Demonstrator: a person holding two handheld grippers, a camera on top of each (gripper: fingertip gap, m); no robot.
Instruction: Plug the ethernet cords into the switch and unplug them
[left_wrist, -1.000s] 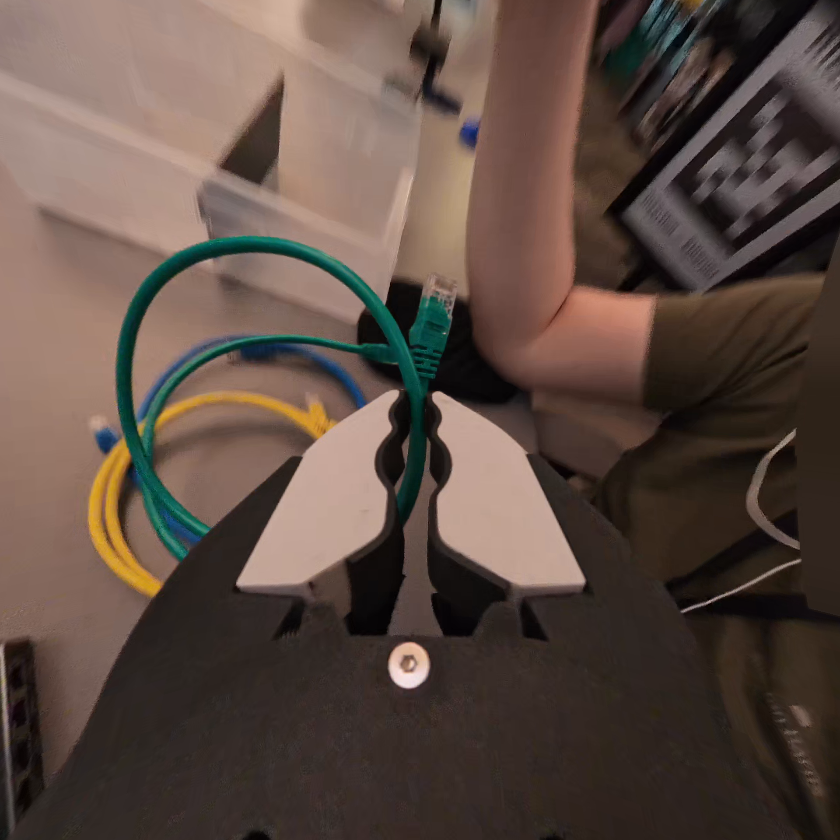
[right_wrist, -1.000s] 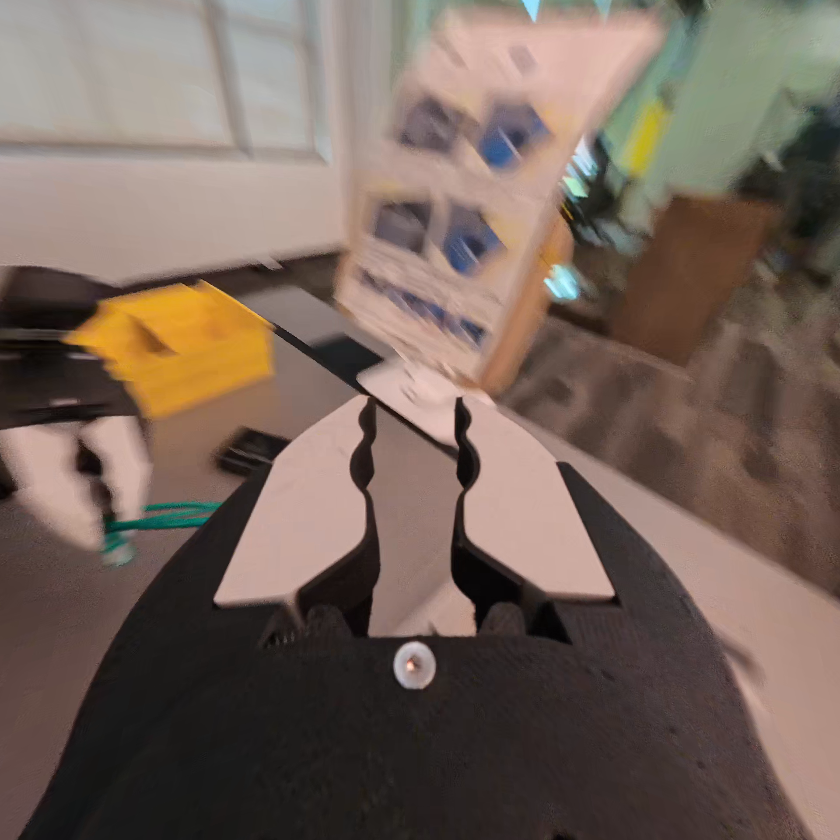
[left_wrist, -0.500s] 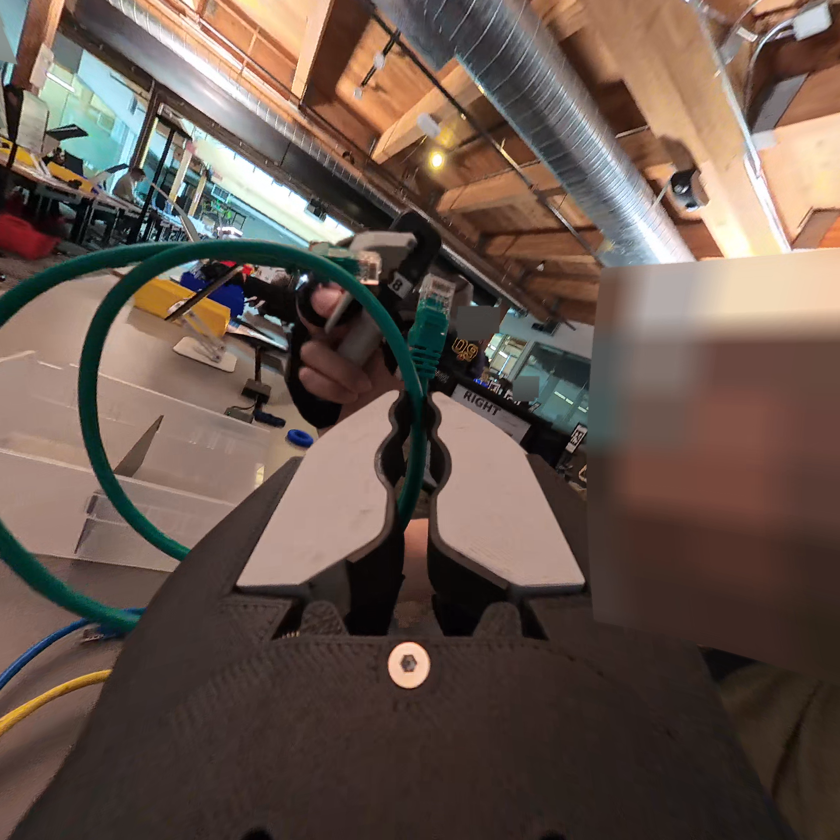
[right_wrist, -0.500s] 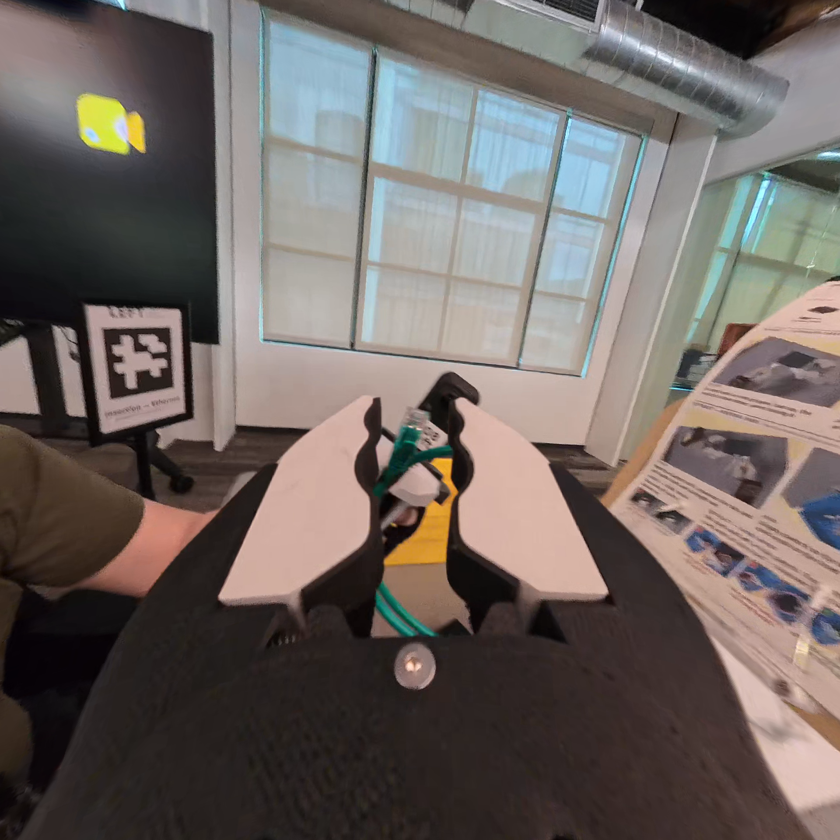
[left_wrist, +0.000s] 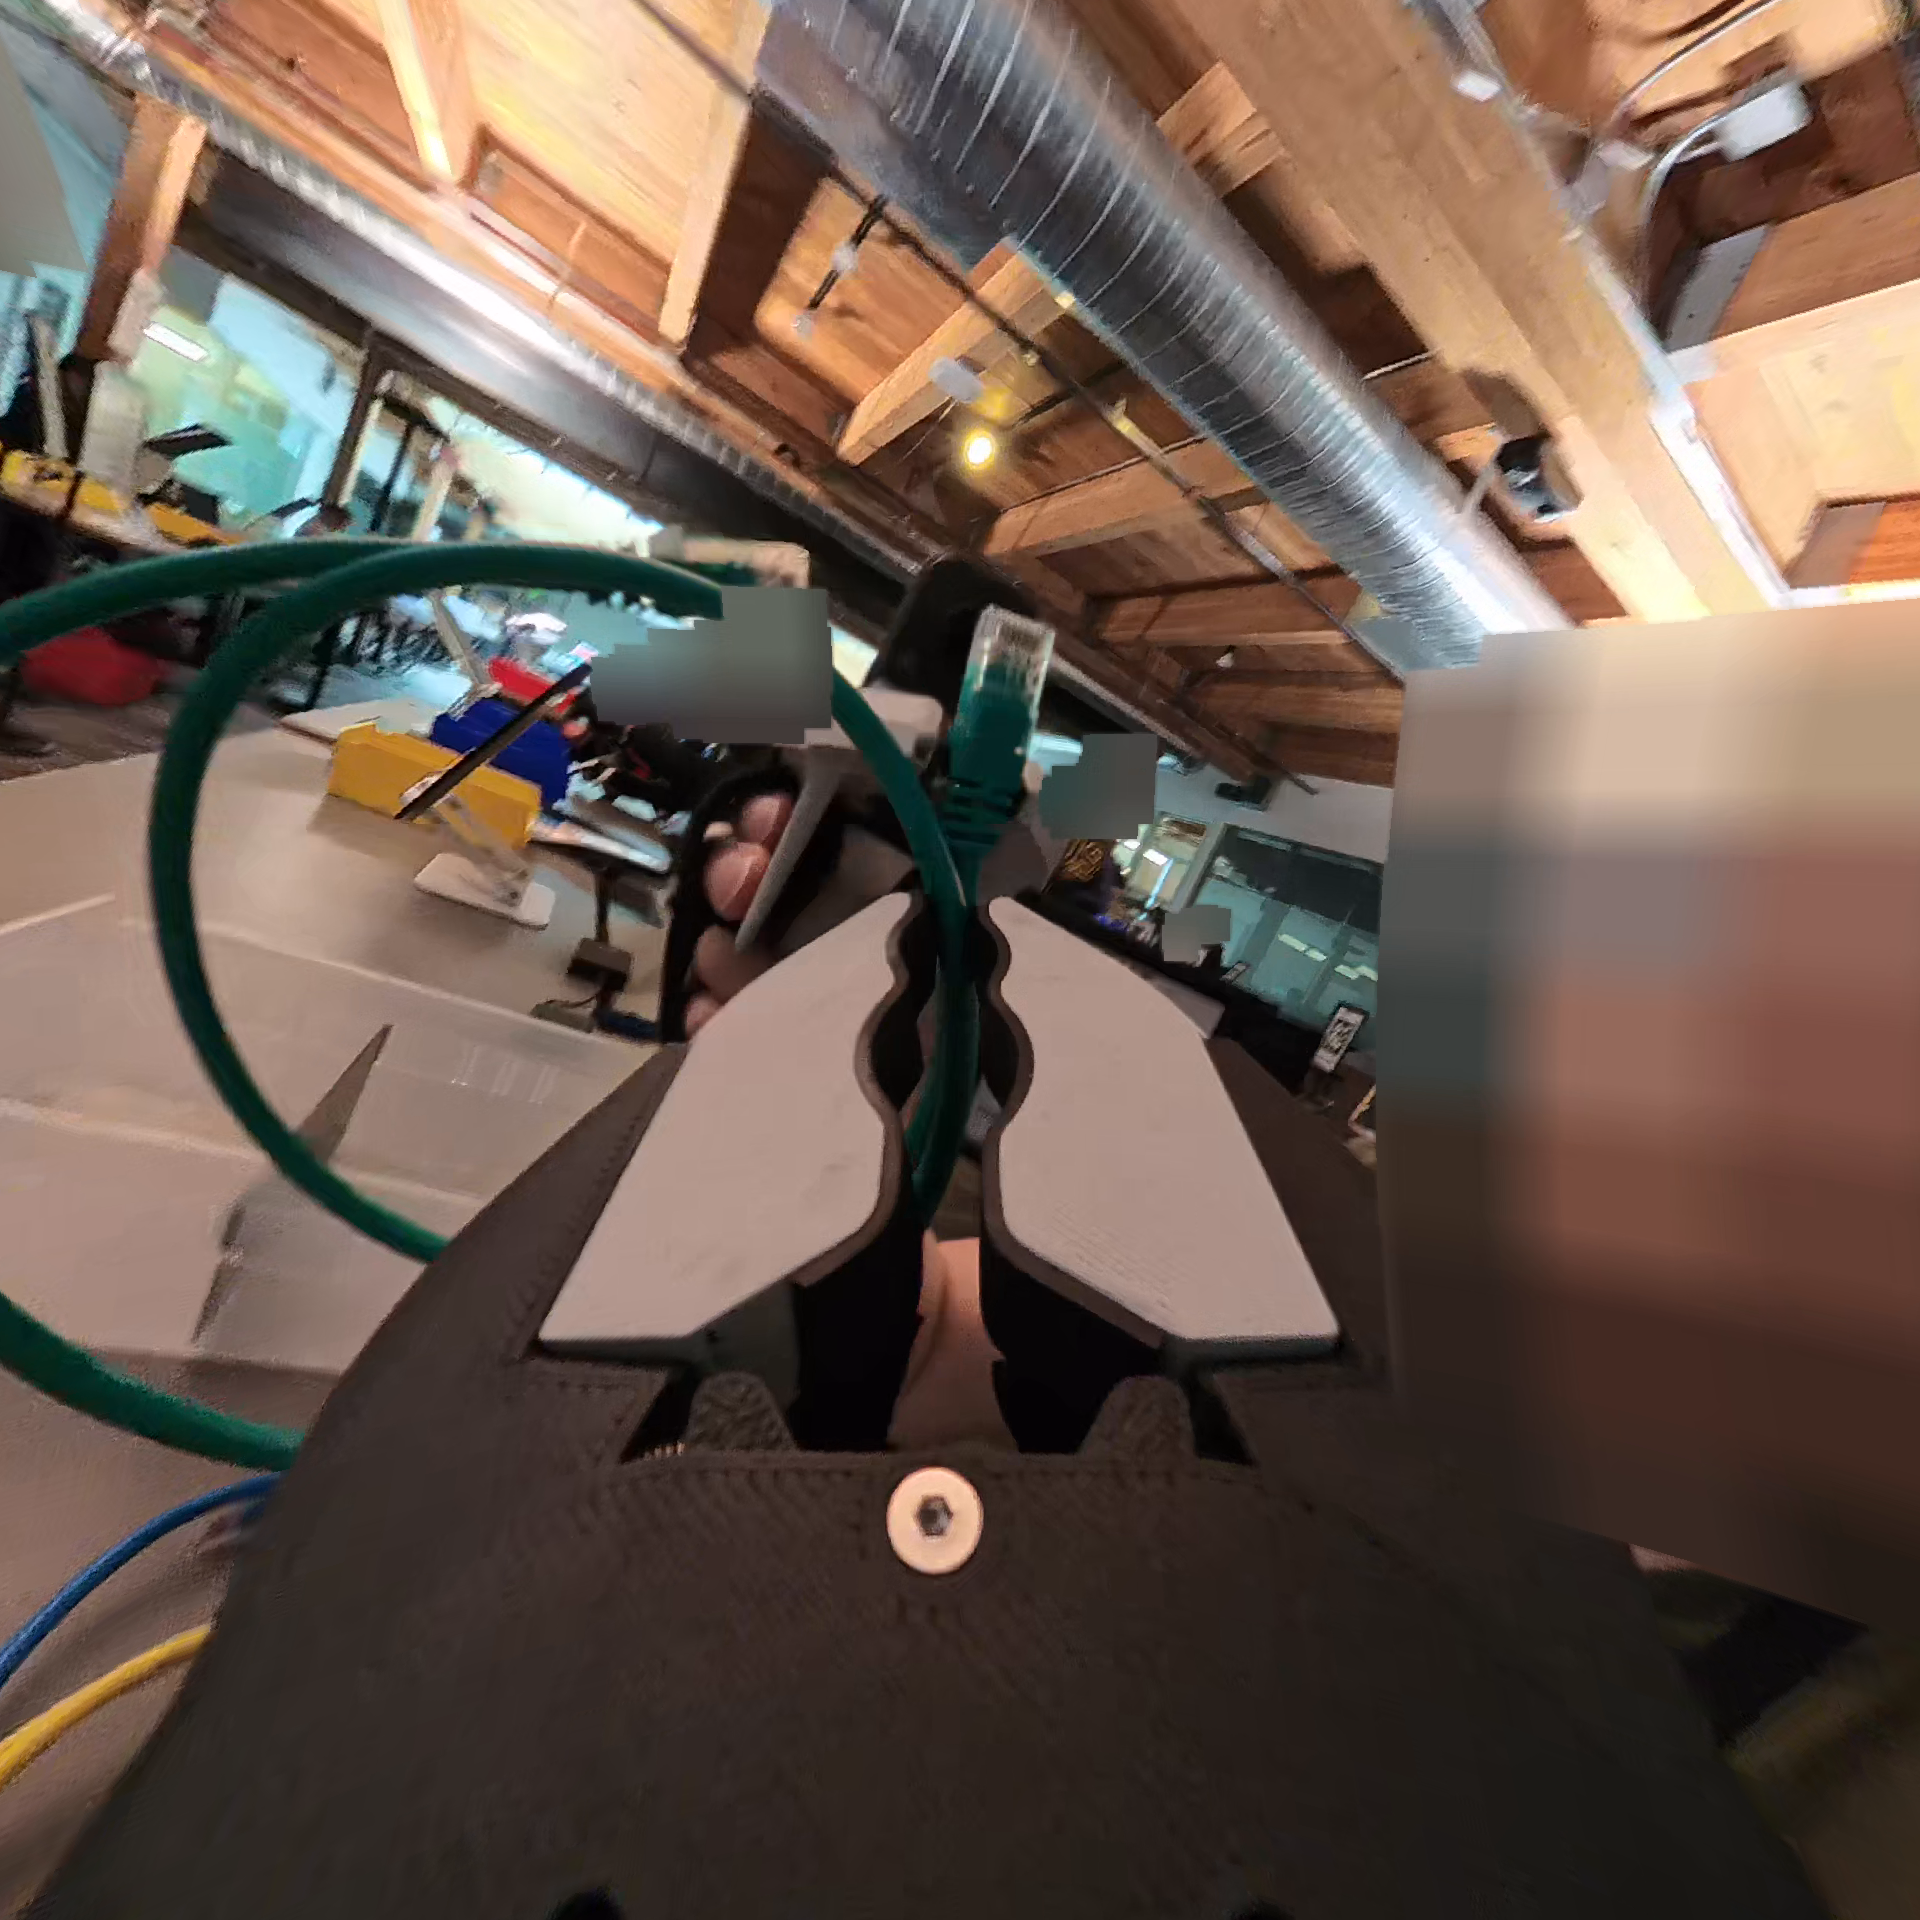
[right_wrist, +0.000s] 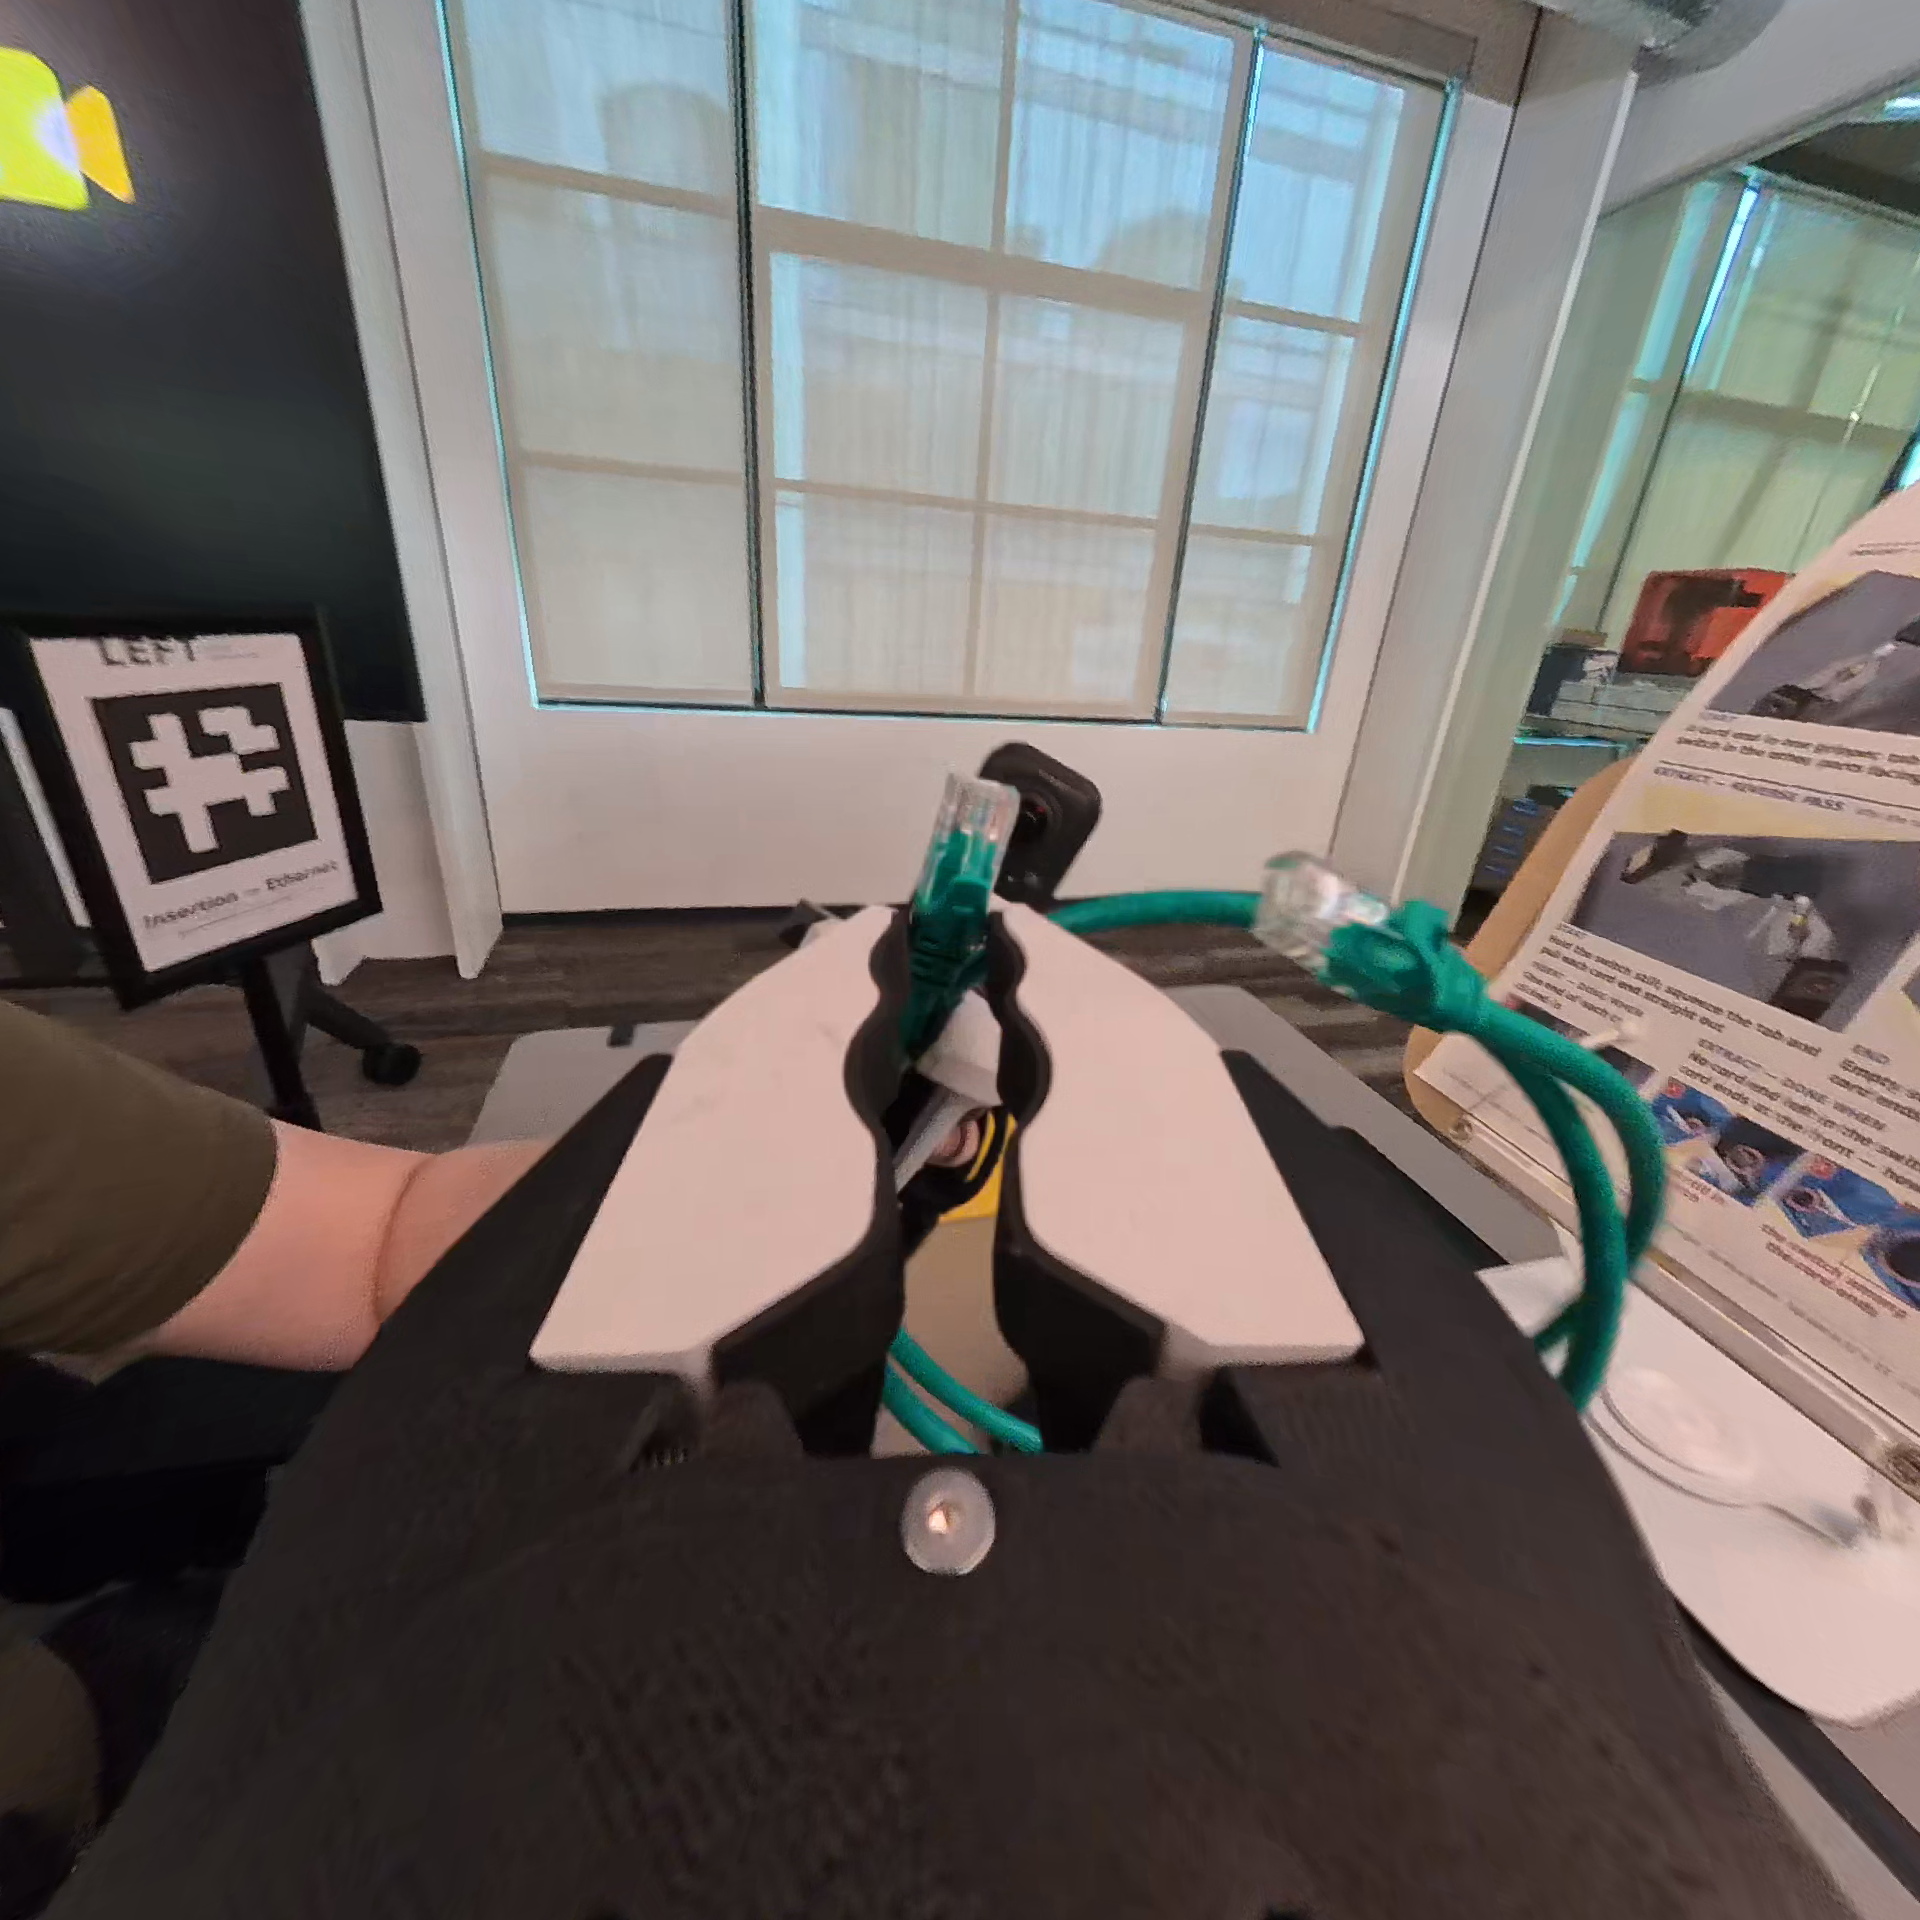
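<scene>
Green ethernet cord (left_wrist: 177, 914) loops wide in the air over the grey surface (left_wrist: 125, 862). The left gripper (left_wrist: 951, 914) is clamped on it just below one plug (left_wrist: 995, 691), which stands upright. In the right wrist view, the right gripper (right_wrist: 945, 925) has closed in around that same plug (right_wrist: 961, 847), though whether its fingers actually press it cannot be told. A second plug (right_wrist: 1314, 909) hangs free to the right. Blue (left_wrist: 114, 1558) and yellow (left_wrist: 94, 1694) cords lie on the surface below.
</scene>
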